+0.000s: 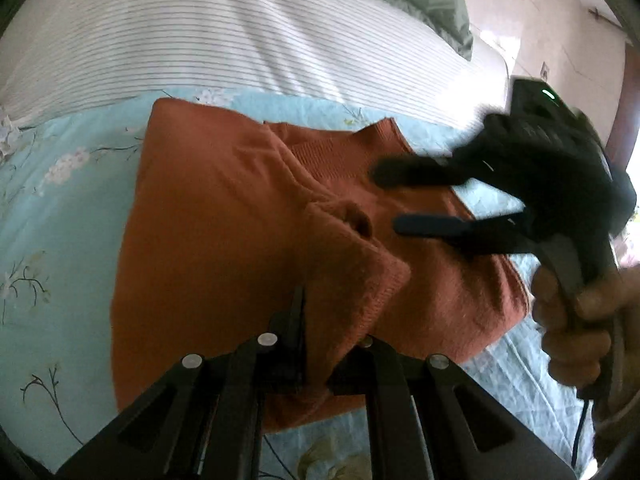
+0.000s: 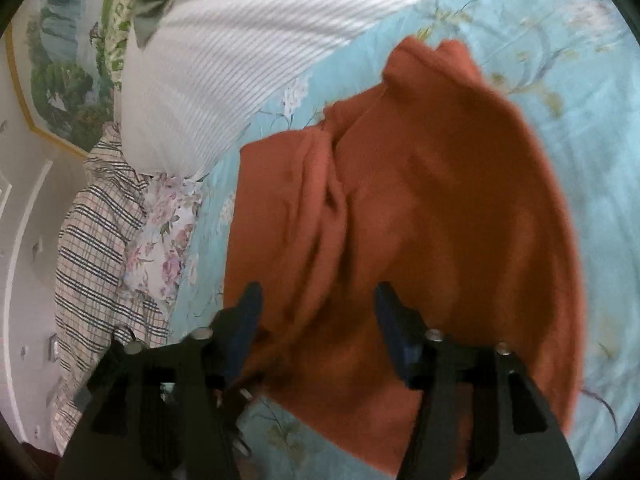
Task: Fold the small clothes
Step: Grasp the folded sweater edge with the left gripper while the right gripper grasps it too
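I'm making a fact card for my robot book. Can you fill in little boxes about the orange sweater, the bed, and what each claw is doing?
garment: rust-orange sweater, partly folded, sleeve laid across
surface: blue floral bedsheet
behind it: white striped pillow
left claw: shut on a fold of the sweater
right claw: open, over the sweater, holding nothing
right hand: grips the claw's handle
view: right claw blurred

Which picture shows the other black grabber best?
The left wrist view: the right tongs show whole, open above the rust-orange knitted sweater, though blurred. The right wrist view shows only their own two fingertips from behind.
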